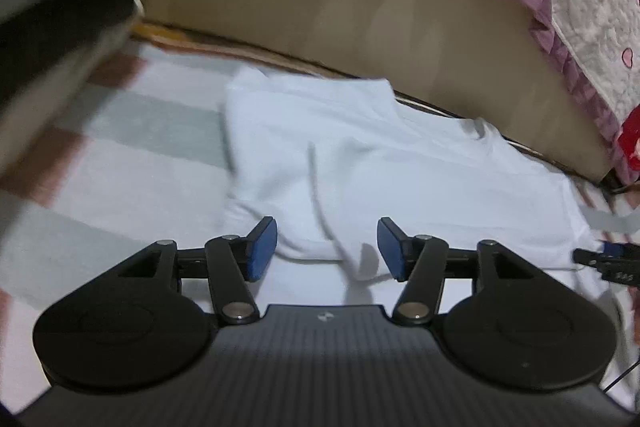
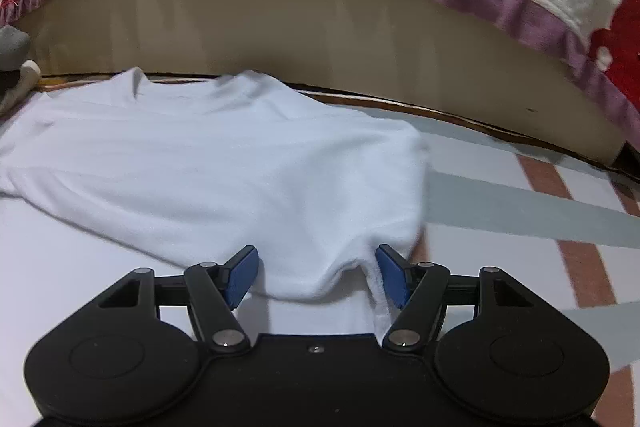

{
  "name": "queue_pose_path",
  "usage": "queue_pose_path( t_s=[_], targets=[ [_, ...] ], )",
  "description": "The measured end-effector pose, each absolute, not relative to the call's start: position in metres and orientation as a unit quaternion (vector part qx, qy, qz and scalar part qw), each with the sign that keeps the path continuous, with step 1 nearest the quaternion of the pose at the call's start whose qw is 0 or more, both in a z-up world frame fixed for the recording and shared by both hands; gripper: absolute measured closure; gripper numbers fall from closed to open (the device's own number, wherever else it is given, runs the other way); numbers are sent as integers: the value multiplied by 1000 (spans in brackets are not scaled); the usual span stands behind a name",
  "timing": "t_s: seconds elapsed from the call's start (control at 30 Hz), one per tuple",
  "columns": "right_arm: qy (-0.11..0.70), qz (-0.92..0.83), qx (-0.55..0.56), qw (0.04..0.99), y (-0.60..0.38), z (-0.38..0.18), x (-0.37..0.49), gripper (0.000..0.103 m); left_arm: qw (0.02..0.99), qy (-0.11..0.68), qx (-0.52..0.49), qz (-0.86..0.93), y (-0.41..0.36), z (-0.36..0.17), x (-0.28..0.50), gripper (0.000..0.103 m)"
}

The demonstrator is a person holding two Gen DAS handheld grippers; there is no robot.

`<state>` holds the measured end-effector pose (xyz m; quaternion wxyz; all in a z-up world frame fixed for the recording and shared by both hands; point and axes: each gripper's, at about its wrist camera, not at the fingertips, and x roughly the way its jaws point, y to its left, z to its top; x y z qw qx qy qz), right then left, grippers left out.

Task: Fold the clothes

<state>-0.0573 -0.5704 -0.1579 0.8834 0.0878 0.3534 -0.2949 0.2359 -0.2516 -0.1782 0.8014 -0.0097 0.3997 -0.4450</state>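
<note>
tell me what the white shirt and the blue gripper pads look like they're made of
White shirt: seemingly a soft knit, perhaps cotton; matte, slightly fuzzy, lying in loose rounded folds. Blue pads: likely rubber or a soft plastic; smooth, dull, flat-faced, on black fingers. Blur leaves both open.

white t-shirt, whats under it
The white t-shirt lies on a striped sheet with grey-green and reddish-brown bands, visible around its edges. Part of the shirt is folded onto itself. Whatever lies beneath its middle is covered.
</note>
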Motion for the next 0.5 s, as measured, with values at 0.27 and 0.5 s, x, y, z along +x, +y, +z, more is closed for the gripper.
queue_pose_path(
  t_s=[0.27, 0.5],
  targets=[
    [343, -268, 78, 897, -558, -140, -22, 33, 814, 366, 58, -448, -264, -181, 220, 102],
    [394, -241, 38, 886, -548, -163, 1, 32, 825, 331, 133, -439, -269, -181, 206, 102]
  ],
)
